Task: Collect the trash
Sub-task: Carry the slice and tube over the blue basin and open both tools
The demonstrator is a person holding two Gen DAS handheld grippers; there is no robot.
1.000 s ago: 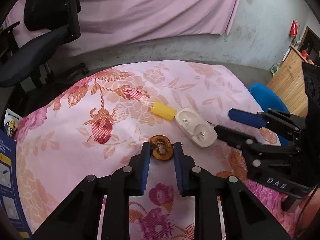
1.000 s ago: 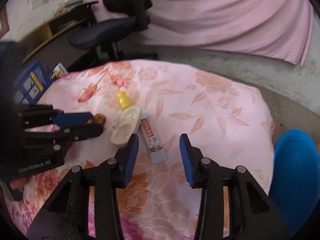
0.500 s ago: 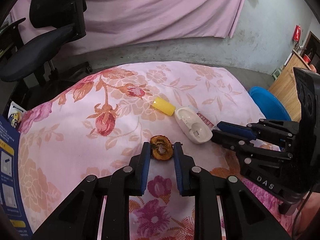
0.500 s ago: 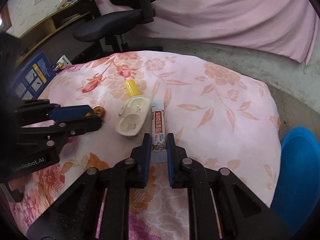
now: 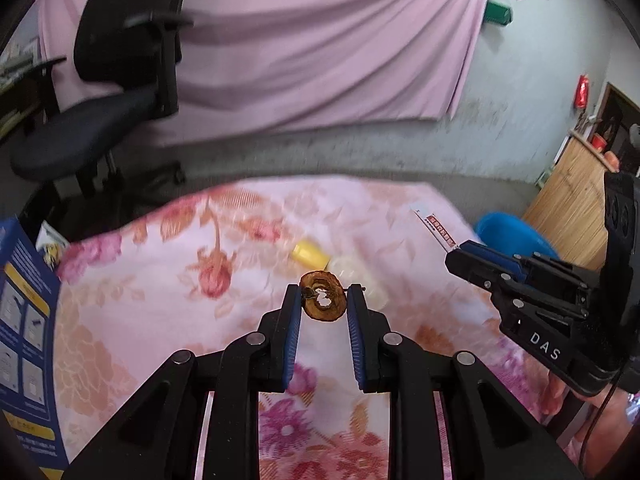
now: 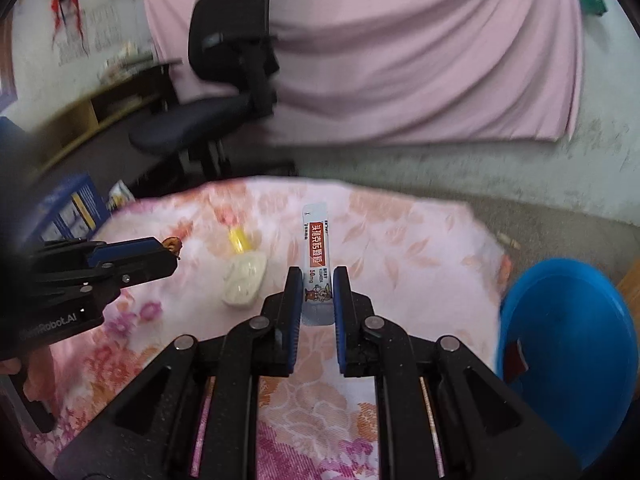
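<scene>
Sachet (image 6: 316,264) marked "50mg"; "DAS" on right gripper (image 5: 460,254).

Motion blur softens the floral cloth (image 5: 140,280), yellow cap (image 5: 309,255) and white case (image 6: 245,278). In the left wrist view the brown ring (image 5: 323,297) partly covers that case. The picture's edge cuts off the blue basin (image 6: 568,344) and blue carton (image 5: 24,320). The sachet (image 6: 316,264) print is only partly legible; its lower end is hidden between the right gripper (image 6: 317,284) fingers.

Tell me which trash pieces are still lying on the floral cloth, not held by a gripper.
The yellow cylindrical cap and the cream oval plastic case beside it. The brown dried ring and the white-and-red sachet are each gripped.
</scene>
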